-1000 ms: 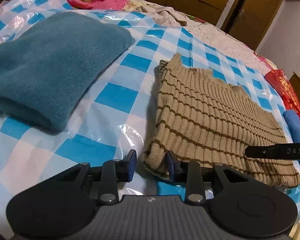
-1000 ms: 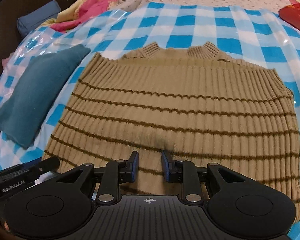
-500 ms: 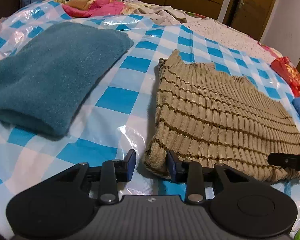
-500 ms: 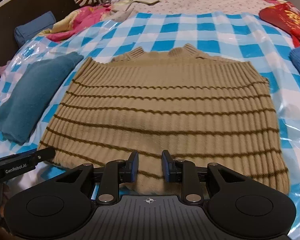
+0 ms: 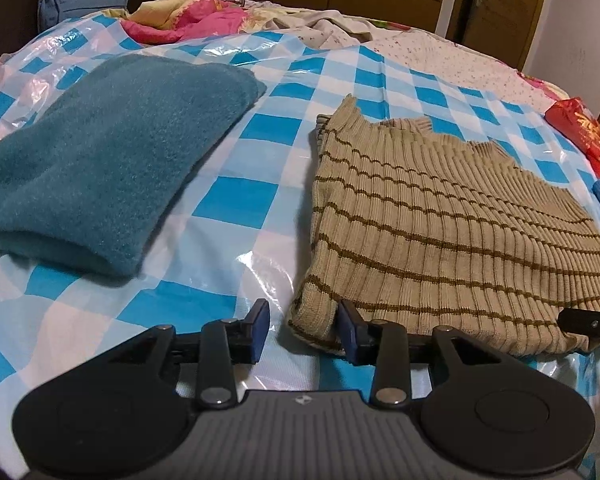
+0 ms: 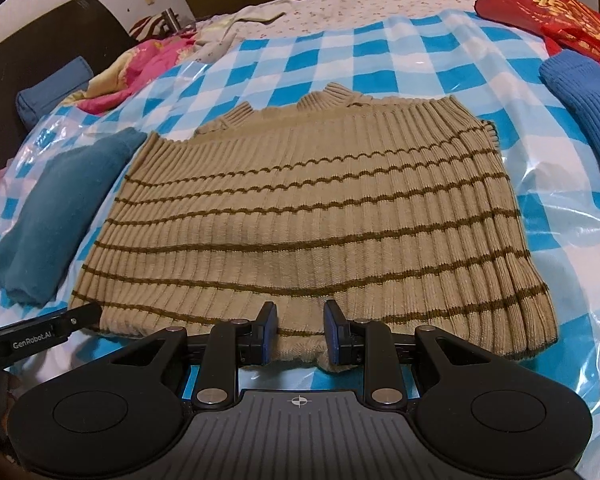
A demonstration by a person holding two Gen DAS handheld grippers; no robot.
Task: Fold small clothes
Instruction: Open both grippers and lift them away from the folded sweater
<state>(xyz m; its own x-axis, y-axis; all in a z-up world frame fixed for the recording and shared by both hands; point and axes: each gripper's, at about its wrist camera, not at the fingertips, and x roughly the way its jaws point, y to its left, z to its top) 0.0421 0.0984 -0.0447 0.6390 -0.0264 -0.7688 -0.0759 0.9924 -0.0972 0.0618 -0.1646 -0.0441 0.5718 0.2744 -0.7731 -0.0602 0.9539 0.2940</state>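
Knitwear fills the left wrist view: a beige ribbed sweater with thin brown stripes (image 5: 440, 224) lies flat on the blue-and-white checked plastic sheet (image 5: 236, 200) covering the bed. The left claw (image 5: 302, 330) is spread, with the sweater's near left corner sitting between its blue pads; whether they touch the knit I cannot tell. The corner is thick and rolled, likely a doubled layer, so it looks a sound place to pinch. Well to the left lies a folded teal fleece garment (image 5: 100, 160), plush and thick.

From the right wrist view, the sweater spans most of the frame, hem nearest, ribbed collar at the far edge. The right claw (image 6: 300, 334) is also spread, straddling the middle of the hem, which bulges a little between the pads. The knit looks soft, light and stretchy; I judge it will sag and drag if lifted from one point, so hold at hem and corner together suits it. The glossy sheet may slip or lift beneath. A blue ribbed knit garment (image 6: 584, 108) lies to the right.
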